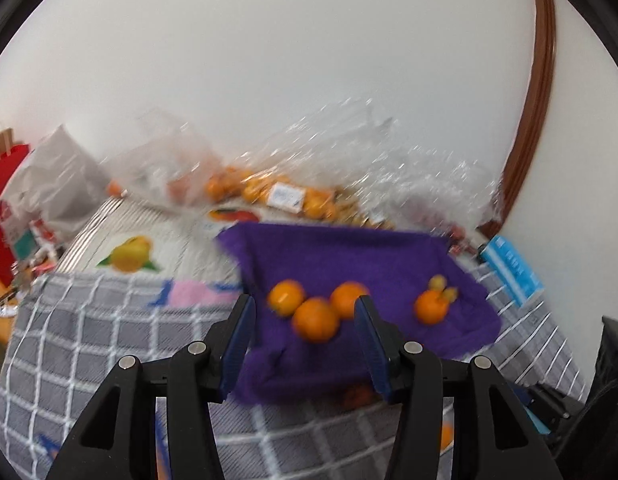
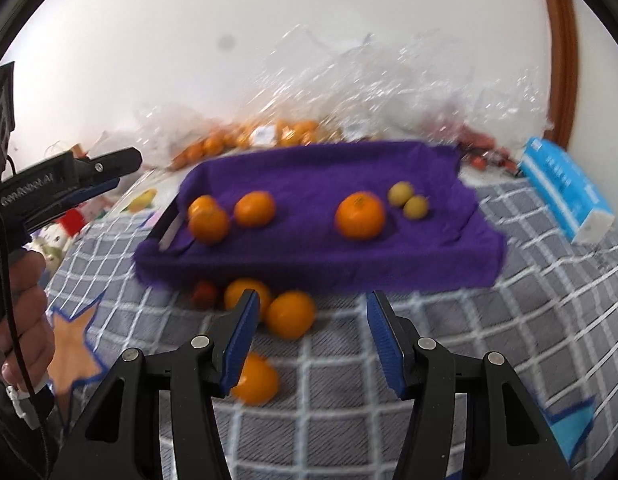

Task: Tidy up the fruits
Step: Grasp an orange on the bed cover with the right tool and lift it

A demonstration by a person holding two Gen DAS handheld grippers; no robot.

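Both frames are blurred. A tray (image 2: 169,220) draped in a purple towel (image 2: 317,252) sits on a grey checked cloth (image 2: 509,320). On the towel lie four oranges: a pair touching at the left (image 2: 208,222), one just right of them (image 2: 255,209), and a larger one (image 2: 360,216) further right, with two small yellow-green fruits (image 2: 409,200) beside it.

In front of the tray, three more oranges rest on the cloth: two touching near the towel's edge (image 2: 289,314) and one closer in (image 2: 256,380), partly behind a gripper finger. A small red fruit (image 2: 205,294) lies just left of them.

The right gripper (image 2: 311,336) is wide open with nothing in it, above the checked cloth. The left gripper (image 1: 303,340) is likewise spread apart and empty, facing the oranges on the towel.

Behind the tray, clear plastic bags (image 2: 369,80) hold more oranges (image 2: 285,134). A blue box (image 2: 565,188) lies to the right.
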